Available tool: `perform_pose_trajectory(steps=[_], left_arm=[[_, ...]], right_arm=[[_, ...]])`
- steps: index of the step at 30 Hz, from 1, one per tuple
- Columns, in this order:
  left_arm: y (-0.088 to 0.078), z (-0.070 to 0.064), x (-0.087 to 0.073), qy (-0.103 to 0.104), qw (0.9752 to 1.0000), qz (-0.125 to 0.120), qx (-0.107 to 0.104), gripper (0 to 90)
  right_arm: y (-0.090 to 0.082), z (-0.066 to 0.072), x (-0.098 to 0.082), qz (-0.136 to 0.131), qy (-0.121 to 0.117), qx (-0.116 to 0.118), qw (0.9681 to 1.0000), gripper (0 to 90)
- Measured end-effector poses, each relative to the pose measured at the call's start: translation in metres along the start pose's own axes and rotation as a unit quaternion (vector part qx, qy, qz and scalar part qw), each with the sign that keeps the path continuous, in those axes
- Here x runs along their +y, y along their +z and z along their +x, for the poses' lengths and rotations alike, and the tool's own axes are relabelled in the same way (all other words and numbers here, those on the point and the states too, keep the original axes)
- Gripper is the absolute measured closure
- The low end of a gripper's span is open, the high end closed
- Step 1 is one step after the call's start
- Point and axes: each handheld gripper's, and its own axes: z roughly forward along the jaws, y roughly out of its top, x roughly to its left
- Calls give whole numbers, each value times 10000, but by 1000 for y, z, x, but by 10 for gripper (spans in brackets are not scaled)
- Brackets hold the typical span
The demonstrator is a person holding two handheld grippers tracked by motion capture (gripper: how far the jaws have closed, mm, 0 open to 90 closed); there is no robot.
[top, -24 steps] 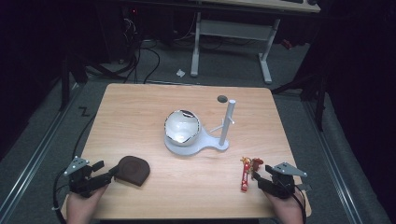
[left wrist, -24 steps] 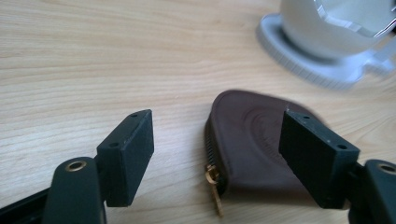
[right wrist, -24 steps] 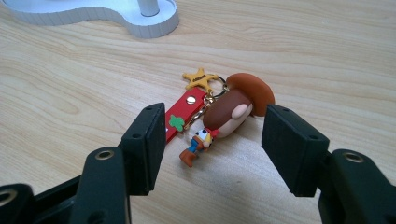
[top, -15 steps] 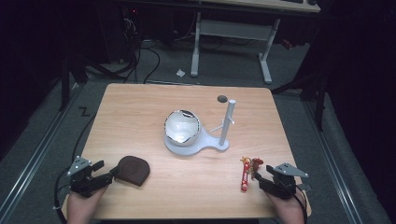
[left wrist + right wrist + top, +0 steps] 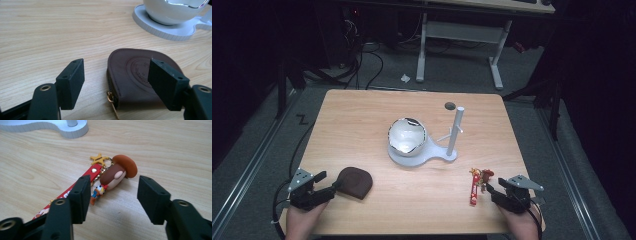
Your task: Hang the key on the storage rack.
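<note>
Currently both tongs stand released, nothing gripped. Left tongs sit low at the near left of the surface, jaws spread on either side of the near edge of the brown leather pouch, which lies flat with its zip pull toward the camera; pads not yet on it. Right tongs at the near right, jaws open just short of the cowboy figure keyring, which lies on its side with its red strap and gold star charm beside the left jaw.

Risks, as judged:
- Pouch is flat and low; closing too high would slide over it or push it toward the white stand.
- Right jaws could catch strap alone, leaving the figure to dangle and swing.
- Rounded figure head may squirt out if pinched off-centre.
</note>
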Motion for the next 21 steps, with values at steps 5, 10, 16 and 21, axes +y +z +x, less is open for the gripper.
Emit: perform_pose_trajectory(steps=[5, 10, 16, 21], left_arm=[[2, -4, 2, 209, 9998, 58, 6, 289], [1, -2, -1, 128, 9998, 59, -170, 289], [-1, -1, 0, 131, 9996, 12, -265, 285], [-4, -3, 1, 135, 9995, -26, -267, 283]], right_arm=[[0, -2, 0, 139, 53, -23, 9999, 480], [-1, 3, 3, 443, -70, -80, 9990, 477], [-1, 7, 4, 716, -130, -69, 9973, 452], [-3, 10, 6, 903, -249, 14, 9956, 434]])
